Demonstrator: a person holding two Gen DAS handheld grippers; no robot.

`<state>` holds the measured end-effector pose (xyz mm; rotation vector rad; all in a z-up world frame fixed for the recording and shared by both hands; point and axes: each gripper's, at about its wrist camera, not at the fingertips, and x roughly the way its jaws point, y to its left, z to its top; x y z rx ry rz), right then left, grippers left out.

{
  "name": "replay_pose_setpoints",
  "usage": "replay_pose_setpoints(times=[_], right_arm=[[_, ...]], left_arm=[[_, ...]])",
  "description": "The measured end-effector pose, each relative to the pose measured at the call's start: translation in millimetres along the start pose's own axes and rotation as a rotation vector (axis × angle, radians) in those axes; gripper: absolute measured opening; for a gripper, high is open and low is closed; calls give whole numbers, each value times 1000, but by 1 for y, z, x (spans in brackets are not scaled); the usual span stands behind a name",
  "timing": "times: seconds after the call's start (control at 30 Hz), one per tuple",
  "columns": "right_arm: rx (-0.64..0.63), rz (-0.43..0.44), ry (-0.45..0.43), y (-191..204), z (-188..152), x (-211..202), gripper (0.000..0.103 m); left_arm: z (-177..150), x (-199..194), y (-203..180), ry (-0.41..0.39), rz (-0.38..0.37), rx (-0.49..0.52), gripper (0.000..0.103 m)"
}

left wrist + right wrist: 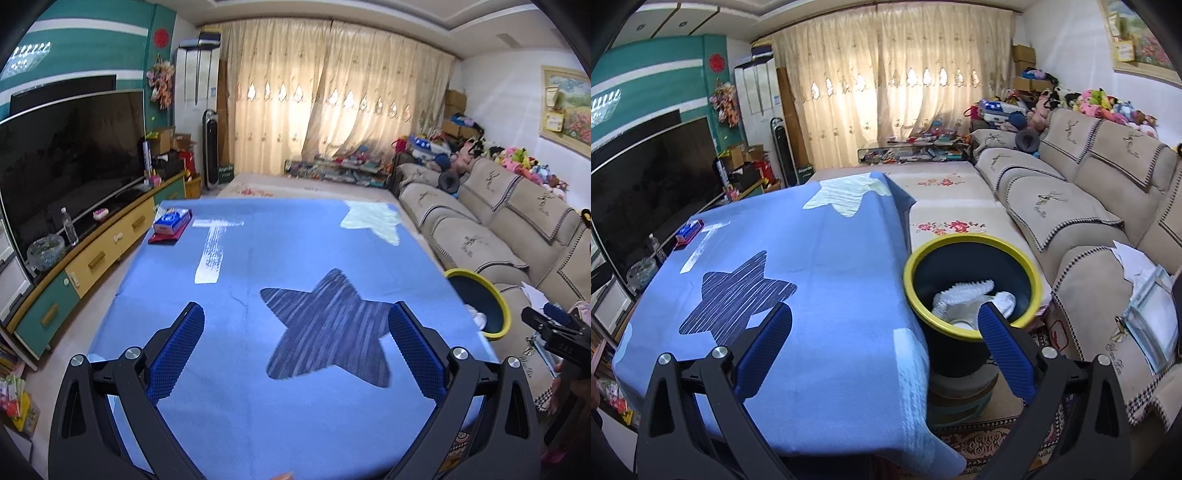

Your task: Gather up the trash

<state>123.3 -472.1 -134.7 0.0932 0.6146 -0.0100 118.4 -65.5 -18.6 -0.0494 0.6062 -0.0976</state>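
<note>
Beside blue table point(827, 258), binned white trash point(964, 295) lies between right gripper's point(884, 325) spread jaws; left gripper's point(295, 323) spread too

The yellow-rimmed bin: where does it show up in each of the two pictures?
Left wrist view: the bin sits at the right edge, beside the table, partly cut off by the blue tablecloth.
Right wrist view: the bin is right of centre, white trash inside, behind the right gripper.
Shared landmark: the dark star on the tablecloth.
</note>
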Motion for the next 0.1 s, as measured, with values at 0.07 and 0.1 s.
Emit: replay_pose_setpoints(times=[0.07,0.1], right_arm=[[-31,6,12,11,12,17,96],[-42,10,17,18,18,26,96]], left_arm=[[7,30,9,33,13,3,98],[10,43,13,44,25,3,98]])
